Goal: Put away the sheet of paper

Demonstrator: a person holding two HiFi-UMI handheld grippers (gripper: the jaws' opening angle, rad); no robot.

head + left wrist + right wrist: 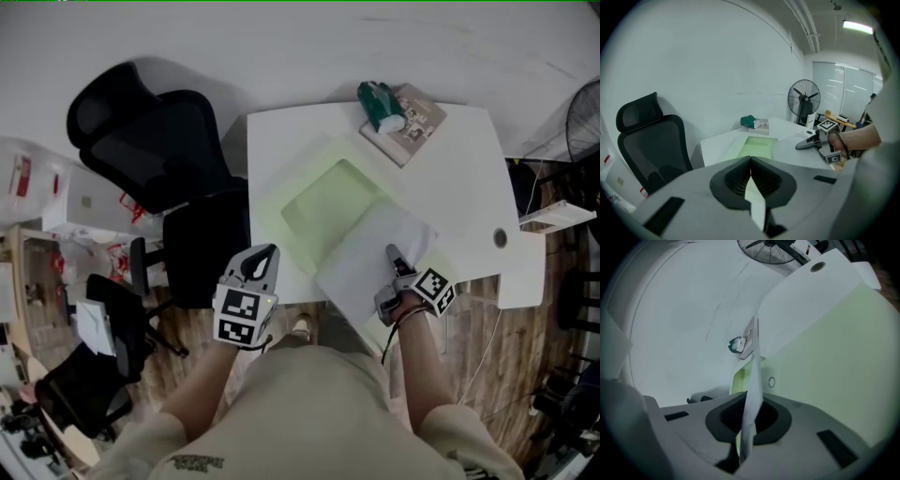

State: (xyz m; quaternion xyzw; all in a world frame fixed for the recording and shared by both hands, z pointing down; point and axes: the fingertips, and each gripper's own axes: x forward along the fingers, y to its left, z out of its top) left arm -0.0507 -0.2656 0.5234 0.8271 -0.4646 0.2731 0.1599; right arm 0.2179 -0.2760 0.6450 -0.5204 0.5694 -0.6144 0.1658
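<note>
A white sheet of paper [370, 262] lies on the white table [469, 178], its far corner over a pale green folder [323, 206]. My right gripper [390, 251] is shut on the sheet near its front right part. In the right gripper view the paper [752, 394] runs edge-on between the closed jaws, with the green folder [829, 380] beyond. My left gripper [269, 253] hovers off the table's front left edge. It is shut with nothing held, and its view looks across the folder [757, 146] toward the right gripper [801, 146].
A book [410, 124] with a teal packet [380, 105] on it lies at the table's far edge. A black office chair [155, 150] stands left of the table, and a fan [804, 101] to its right. A round cable hole [500, 238] is near the table's right edge.
</note>
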